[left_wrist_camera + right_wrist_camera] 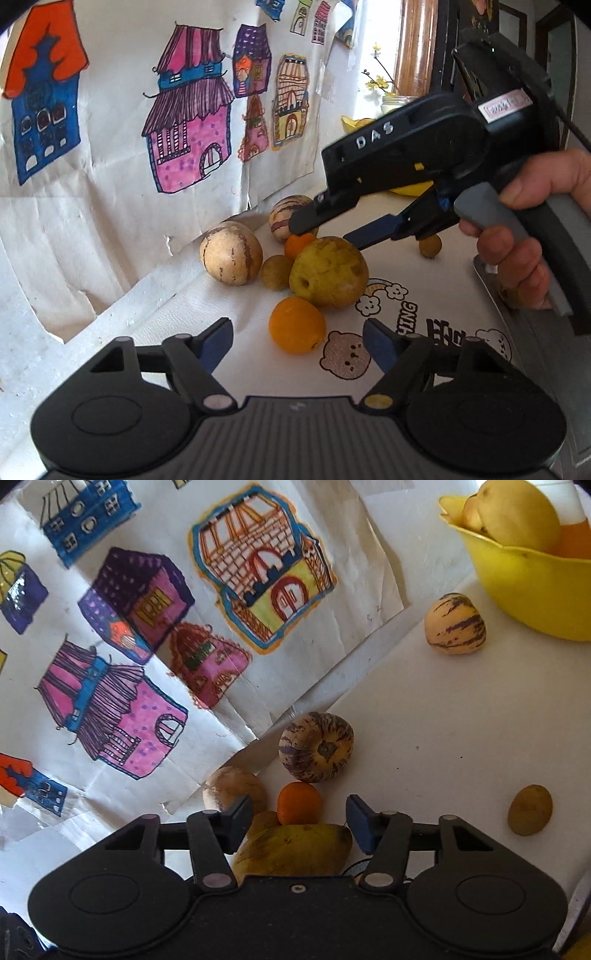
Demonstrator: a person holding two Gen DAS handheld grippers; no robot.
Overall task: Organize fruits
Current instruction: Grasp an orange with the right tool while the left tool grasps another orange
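Left wrist view: left gripper (297, 341) spread, empty, low centre; orange (297, 325) between its fingers, pear (328, 272) behind.

Right wrist view: right gripper (299, 821) spread around a tangerine (299, 803), not clenched. Judged light, soft-skinned; to be held across the middle. Bowl (524, 587) upper right.

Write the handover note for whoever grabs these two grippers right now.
Left gripper: open, empty, hovering near the closer orange.
Right gripper: open, empty, above the yellow-green pear, with a small orange between its fingertips.
Done: yellow bowl already holds a yellow fruit and something orange.
Left on the white table: both oranges, the pear, two purple-striped melons, a pale round fruit, two small brown fruits.
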